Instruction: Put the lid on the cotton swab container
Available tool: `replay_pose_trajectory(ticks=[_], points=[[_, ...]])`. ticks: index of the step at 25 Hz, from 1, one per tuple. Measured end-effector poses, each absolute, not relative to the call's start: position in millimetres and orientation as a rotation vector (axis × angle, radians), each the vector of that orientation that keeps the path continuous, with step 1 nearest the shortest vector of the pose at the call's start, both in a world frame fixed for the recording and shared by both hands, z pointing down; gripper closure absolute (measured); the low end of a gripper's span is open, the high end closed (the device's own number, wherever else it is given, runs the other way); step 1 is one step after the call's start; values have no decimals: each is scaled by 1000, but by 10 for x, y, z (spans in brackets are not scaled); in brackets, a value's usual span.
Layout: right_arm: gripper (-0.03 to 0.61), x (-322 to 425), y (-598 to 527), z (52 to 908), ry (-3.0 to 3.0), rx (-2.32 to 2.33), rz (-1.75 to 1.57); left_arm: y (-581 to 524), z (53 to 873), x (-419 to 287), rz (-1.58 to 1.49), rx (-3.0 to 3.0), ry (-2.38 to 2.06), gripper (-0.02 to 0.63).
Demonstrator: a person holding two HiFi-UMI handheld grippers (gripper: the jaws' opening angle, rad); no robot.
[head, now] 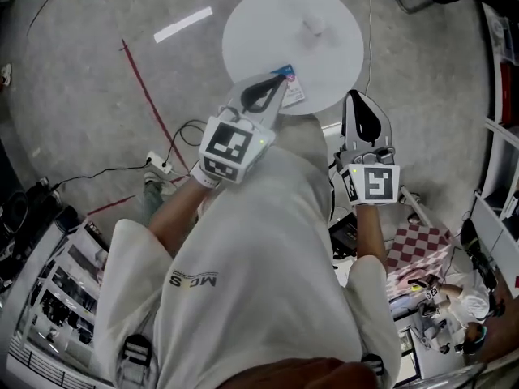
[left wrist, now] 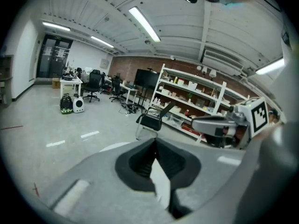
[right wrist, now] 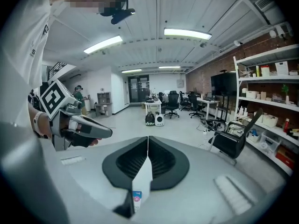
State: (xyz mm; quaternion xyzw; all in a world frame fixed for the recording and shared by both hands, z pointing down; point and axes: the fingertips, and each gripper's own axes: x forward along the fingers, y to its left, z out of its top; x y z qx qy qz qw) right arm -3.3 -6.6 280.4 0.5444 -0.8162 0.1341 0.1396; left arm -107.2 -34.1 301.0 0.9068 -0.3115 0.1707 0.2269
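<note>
A round white table [head: 251, 23] stands ahead of me on the floor. A small pale object [head: 312, 27], too blurred to name, sits near its middle. A white pack with a blue and pink label [head: 292, 87] lies by the near rim, just past my left gripper [head: 281, 79]. The jaws of that gripper meet at the tip with nothing between them [left wrist: 155, 139]. My right gripper [head: 354, 96] hangs off the table's right side, also shut and empty [right wrist: 148, 137]. Through its jaw hole I see the labelled pack [right wrist: 136, 199].
A red line [head: 150, 96] and a white strip [head: 182, 24] mark the grey floor. A power strip with cables [head: 158, 164] lies at the left. A checkered cloth [head: 418, 245] and clutter are at the right, by white shelves [head: 499, 136]. A black chair [left wrist: 152, 120] stands beyond the table.
</note>
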Motion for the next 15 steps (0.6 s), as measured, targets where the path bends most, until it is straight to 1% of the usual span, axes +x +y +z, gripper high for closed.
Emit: replay_pose_trajectory(ticks=[15], points=[[591, 445, -784, 3338, -2376, 1535, 388, -963, 3723, -495, 611, 2500, -828, 614]])
